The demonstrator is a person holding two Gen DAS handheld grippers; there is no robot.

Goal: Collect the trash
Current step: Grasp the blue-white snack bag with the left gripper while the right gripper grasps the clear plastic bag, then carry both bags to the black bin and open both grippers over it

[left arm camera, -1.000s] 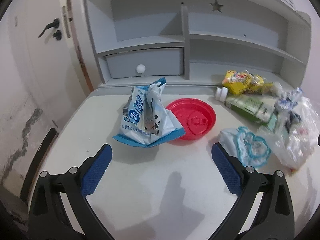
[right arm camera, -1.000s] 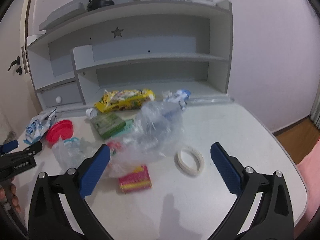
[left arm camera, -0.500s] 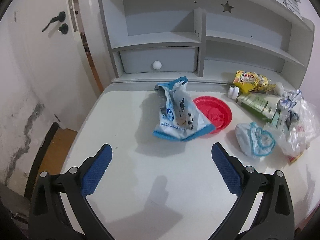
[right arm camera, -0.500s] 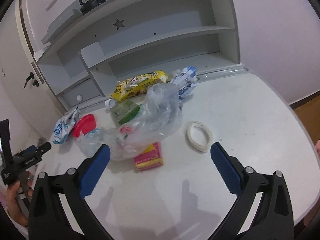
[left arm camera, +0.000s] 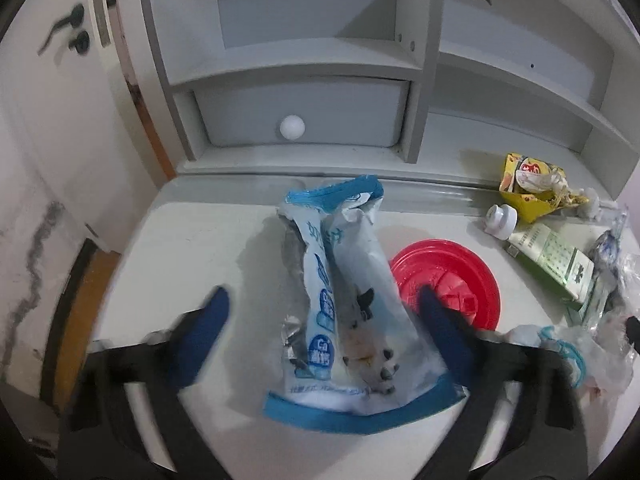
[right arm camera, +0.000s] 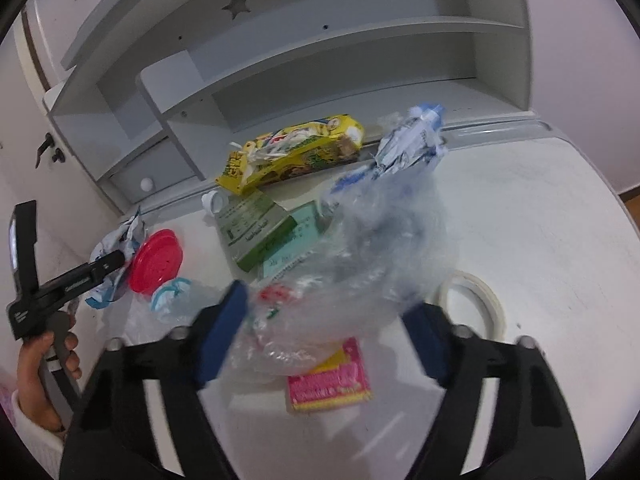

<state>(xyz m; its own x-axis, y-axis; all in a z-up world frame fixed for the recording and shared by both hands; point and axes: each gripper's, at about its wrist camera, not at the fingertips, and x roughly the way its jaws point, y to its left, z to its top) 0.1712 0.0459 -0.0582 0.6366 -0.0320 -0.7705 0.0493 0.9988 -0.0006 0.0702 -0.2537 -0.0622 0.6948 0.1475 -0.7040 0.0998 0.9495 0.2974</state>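
One white desk (right arm camera: pixel 560 220) carries everything, with one grey shelf unit (left arm camera: pixel 320 60) along its back edge; the unit has one drawer (left arm camera: pixel 300 112) with a single round white knob (left arm camera: pixel 292 127). One door handle (left arm camera: pixel 64 32) shows on the door to the left.

Two handheld grippers are in view. The left gripper (left arm camera: pixel 324 312) has its blue-padded jaws about half spread and closing, with the crumpled blue-and-white snack bag (left arm camera: pixel 344 300) lying between them on the desk; the right-hand pad sits close against the bag, the left-hand pad stands clear of it. The right gripper (right arm camera: pixel 328 316) likewise has its jaws half spread and closing around one crumpled clear plastic bag (right arm camera: pixel 360 272), the pads not plainly pressing on it. A person's hand (right arm camera: pixel 40 376) holds the left gripper's handle in the right wrist view.

The trash, counted: one clear bag, one blue-and-white snack bag, one yellow snack packet (right arm camera: pixel 296 152), one green carton (right arm camera: pixel 256 228), one crumpled white-and-blue wrapper (right arm camera: pixel 412 140), one round red plastic lid (left arm camera: pixel 452 280) just beside the snack bag, one white bag with a teal trim (right arm camera: pixel 172 296), one pink packet (right arm camera: pixel 328 380) partly under the clear bag, one roll of pale tape (right arm camera: pixel 476 300) to the right of it, and one small white cap (left arm camera: pixel 500 218) by the carton.
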